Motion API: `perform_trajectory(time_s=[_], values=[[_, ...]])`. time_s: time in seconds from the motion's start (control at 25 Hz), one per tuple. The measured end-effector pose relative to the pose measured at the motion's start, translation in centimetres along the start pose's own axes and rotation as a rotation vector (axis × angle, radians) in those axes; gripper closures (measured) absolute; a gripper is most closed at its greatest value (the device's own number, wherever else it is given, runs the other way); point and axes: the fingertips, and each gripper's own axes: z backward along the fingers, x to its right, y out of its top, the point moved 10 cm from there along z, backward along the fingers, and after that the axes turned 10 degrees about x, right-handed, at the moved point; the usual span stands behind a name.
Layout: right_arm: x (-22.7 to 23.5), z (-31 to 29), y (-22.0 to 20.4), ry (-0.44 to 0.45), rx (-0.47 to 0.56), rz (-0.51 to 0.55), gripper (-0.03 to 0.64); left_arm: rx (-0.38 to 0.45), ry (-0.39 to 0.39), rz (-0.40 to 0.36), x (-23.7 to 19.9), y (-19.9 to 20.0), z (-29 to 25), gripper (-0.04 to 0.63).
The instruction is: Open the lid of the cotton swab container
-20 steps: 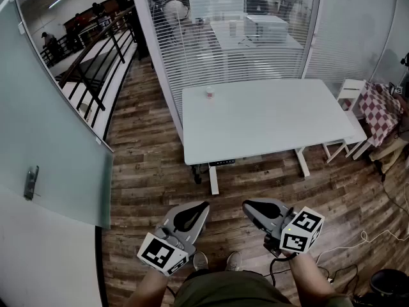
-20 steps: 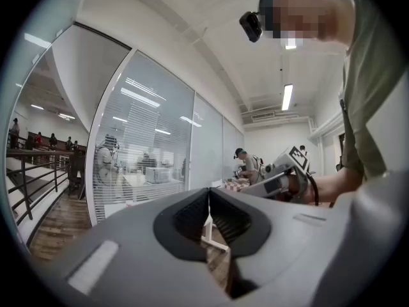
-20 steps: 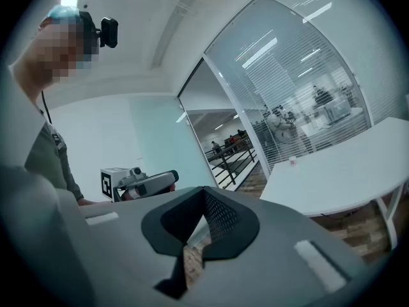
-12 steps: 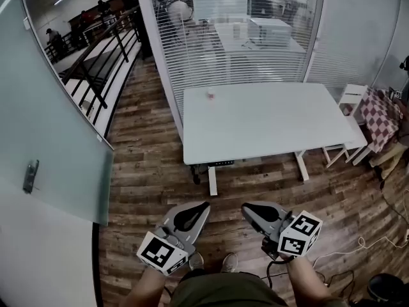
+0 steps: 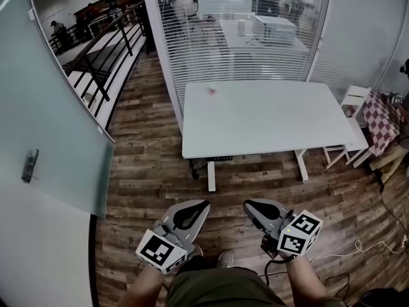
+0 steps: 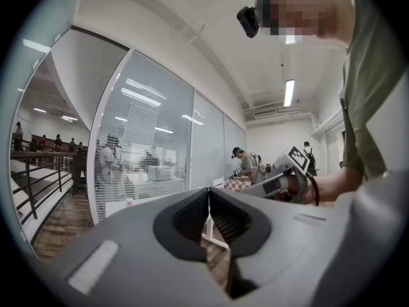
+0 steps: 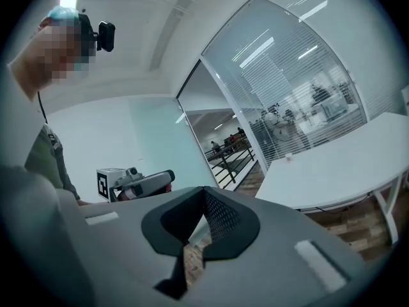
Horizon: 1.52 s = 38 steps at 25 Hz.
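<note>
Hardly anything has shifted since a moment ago: both grippers hang at the same spot by the person's waist, and only the head view has swung a little, lifting the white table (image 5: pixel 268 117) slightly in the picture. The left gripper (image 5: pixel 203 204) noses toward one o'clock and the right gripper (image 5: pixel 246 203) toward eleven, so the tips lean toward each other. Both have their jaws pressed together with nothing between them. Bare forearms run back toward six o'clock and are cut off by the lower edge. The marker cubes cover the hands. The cotton swab container (image 5: pixel 211 90) stands far off at twelve o'clock, near the table's far left corner. It is too small to make out its lid.
</note>
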Motion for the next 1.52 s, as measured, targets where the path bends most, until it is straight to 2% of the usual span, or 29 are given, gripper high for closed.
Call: perform_trajectory(time_s=[0.44,0.68,1.2,1.52], values=[[1.3,-0.9,-0.6,-0.013,-0.029,-0.015,0.615,-0.01,0.015,0.034,-1.0,-1.6,-0.4,0.586],[2.8,-2.7,-1.1,-0.027,-0.055,-0.021,0.615,-0.016,0.009,0.057,-3.2,-3.0,-1.2,0.586],[8.6,-9.4,-0.3,-0.043,-0.084,-0.038,0.615,-0.039,0.022,0.091,-11.4,-5.6,-5.1,0.586],[12.1,-15.1,1.4,-0.056,-0.08,-0.037,0.614,-0.054,-0.002,0.1,-17.8,-6.6,-8.6,0.586]])
